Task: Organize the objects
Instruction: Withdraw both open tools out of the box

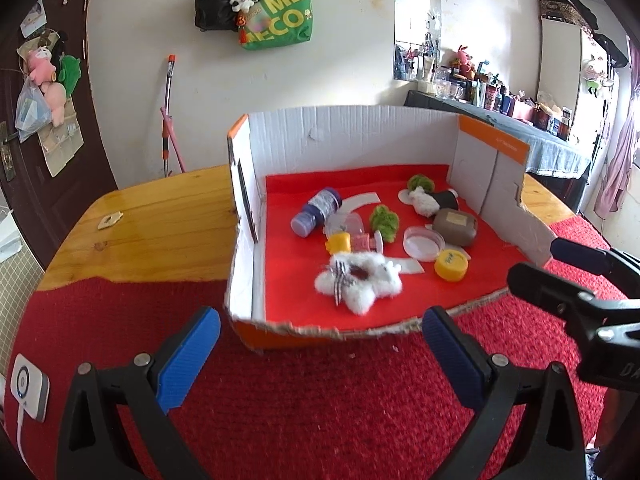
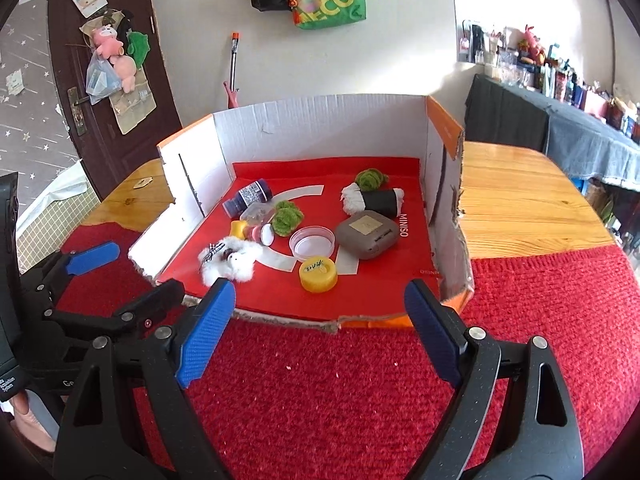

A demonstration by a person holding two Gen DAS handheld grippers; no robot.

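white wall (image 1: 340, 60), dark door (image 2: 104, 92), perhaps a window-lit right side.

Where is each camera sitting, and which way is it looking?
Left wrist: sits on the left gripper, looking down at the cardboard box; its own open blue fingers show, the right gripper at right.
Right wrist: sits on the right gripper, facing the same box; its open fingers show, the left gripper at left.
Shared: the box, the yellow cap, the fluffy white toy, the red mat.
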